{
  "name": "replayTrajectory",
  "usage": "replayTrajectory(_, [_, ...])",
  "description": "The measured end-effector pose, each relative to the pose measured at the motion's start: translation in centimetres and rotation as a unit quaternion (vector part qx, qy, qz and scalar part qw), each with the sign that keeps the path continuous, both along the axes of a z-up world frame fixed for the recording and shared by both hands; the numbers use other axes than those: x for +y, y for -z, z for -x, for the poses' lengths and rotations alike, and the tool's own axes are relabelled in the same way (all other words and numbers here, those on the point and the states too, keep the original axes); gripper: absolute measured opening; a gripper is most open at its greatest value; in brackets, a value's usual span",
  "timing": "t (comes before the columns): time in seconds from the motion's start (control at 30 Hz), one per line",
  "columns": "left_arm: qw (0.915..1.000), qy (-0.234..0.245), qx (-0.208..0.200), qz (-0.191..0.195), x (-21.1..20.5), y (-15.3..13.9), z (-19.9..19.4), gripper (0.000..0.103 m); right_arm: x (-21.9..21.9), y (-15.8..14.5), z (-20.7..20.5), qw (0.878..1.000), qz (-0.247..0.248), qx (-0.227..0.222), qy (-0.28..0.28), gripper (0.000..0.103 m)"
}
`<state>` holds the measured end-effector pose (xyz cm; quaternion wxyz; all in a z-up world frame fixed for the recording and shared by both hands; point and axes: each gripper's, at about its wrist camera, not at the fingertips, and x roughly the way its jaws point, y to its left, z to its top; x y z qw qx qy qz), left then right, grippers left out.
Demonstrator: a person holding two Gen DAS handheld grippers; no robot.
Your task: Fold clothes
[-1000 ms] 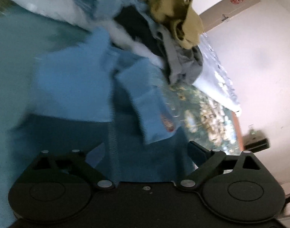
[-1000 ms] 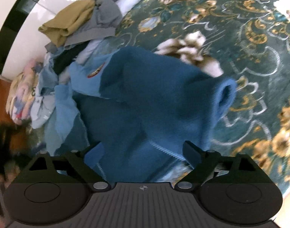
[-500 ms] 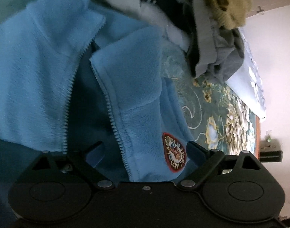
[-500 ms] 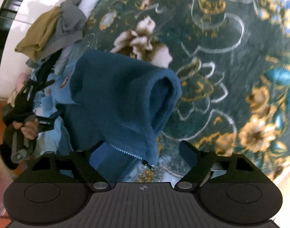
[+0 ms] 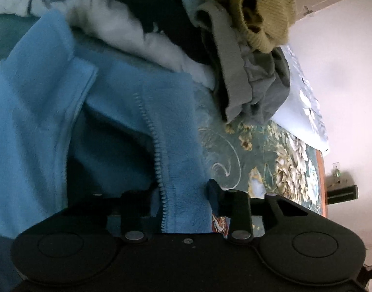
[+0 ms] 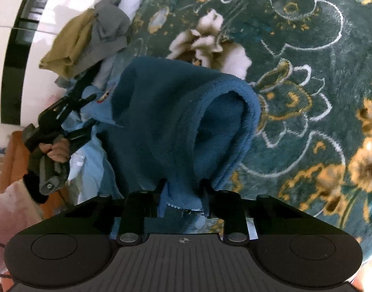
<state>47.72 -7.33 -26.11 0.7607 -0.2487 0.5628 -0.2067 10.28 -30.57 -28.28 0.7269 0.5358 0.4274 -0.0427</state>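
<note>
On the floral bedspread [image 6: 307,48], both grippers have hold of the same blue fleece jacket [image 6: 161,121]. Nearest first: right gripper [image 6: 183,194] has its jaws pinched together on the dark-blue part by the zipper end, fabric bunched between the fingers, a hem or cuff opening gaping just above them. Left gripper [image 5: 183,194] is likewise clamped, on the light-blue front panel beside the zipper [image 5: 151,133], with the round chest patch [image 5: 218,221] tucked right at its right finger.

From the right wrist view the left gripper [image 6: 71,112] sits off to the left with the person's hand [image 6: 56,149] on the handle, at the patch end of the garment. So the jacket's long axis appears to run between the two grips: light-blue chest at the left, dark-blue part at the right. Fabric between them sags and folds, not taut.

My read: next step is spreading it flat, which means pulling the two grips apart along that axis, away from the pile. Left is the one nearer the pile, so it risks dragging neighbours.

Further back: heap of unfolded clothes [image 5: 161,12], olive knit [image 5: 259,12] on top, grey garment [image 5: 254,85] under it, white wall [image 5: 344,73] behind.
</note>
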Motion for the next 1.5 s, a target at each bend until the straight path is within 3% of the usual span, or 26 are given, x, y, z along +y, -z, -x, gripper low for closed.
replayTrajectory(0.07, [0.9999, 0.01, -0.012, -0.007, -0.5, -0.5, -0.5, 0.025, 0.6, -0.8, 0.4, 1.0, 0.01, -0.011, 0.013, 0.021])
replayTrajectory(0.2, [0.9945, 0.082, -0.037, -0.053, -2.4, -1.6, -1.5, 0.012, 2.2, -1.8, 1.1, 0.998, 0.017, -0.03, 0.044, 0.018])
replayTrajectory(0.43, [0.9776, 0.169, -0.087, -0.09, -2.4, -5.8, -2.8, 0.011, 5.9, -2.6, 1.1, 0.992, -0.012, -0.077, 0.098, 0.008])
replayTrajectory(0.57, [0.9689, 0.196, -0.112, -0.102, -0.8, -7.9, -2.8, 0.011, 8.6, -2.1, 1.1, 0.995, -0.024, -0.065, 0.077, 0.008])
replayTrajectory(0.63, [0.9673, 0.193, -0.111, -0.121, 0.4, -7.6, -2.8, 0.011, 9.7, -1.6, 1.2, 0.996, -0.024, -0.05, 0.065, 0.008])
replayTrajectory(0.83, [0.9651, 0.172, -0.073, -0.184, 2.8, -2.6, -2.9, 0.015, 10.3, 0.1, 1.3, 0.998, -0.014, -0.012, 0.053, 0.008])
replayTrajectory(0.97, [0.979, 0.129, -0.046, -0.151, 4.1, -1.6, -3.1, 0.018, 10.6, 0.5, 1.3, 0.999, -0.012, -0.008, 0.05, 0.009])
replayTrajectory(1.03, [0.9803, 0.128, -0.051, -0.142, 4.2, -1.9, -3.1, 0.019, 10.8, 0.6, 1.3, 0.999, -0.012, -0.007, 0.05, 0.019])
replayTrajectory(1.07, [0.978, 0.135, -0.057, -0.148, 4.0, -2.1, -3.1, 0.019, 11.0, 0.8, 1.1, 0.999, -0.008, -0.005, 0.047, 0.033])
replayTrajectory(1.1, [0.9767, 0.14, -0.059, -0.152, 3.9, -2.2, -3.1, 0.019, 11.3, 0.9, 0.9, 0.999, -0.003, -0.001, 0.043, 0.039])
replayTrajectory(1.27, [0.976, 0.141, -0.06, -0.155, 3.5, -2.6, -2.8, 0.019, 12.4, 2.1, 0.5, 0.998, 0.011, 0.016, 0.053, 0.037])
replayTrajectory(1.5, [0.9766, 0.138, -0.06, -0.154, 3.5, -2.8, -2.8, 0.019, 12.8, 3.3, 0.7, 0.994, -0.029, -0.024, 0.101, 0.038])
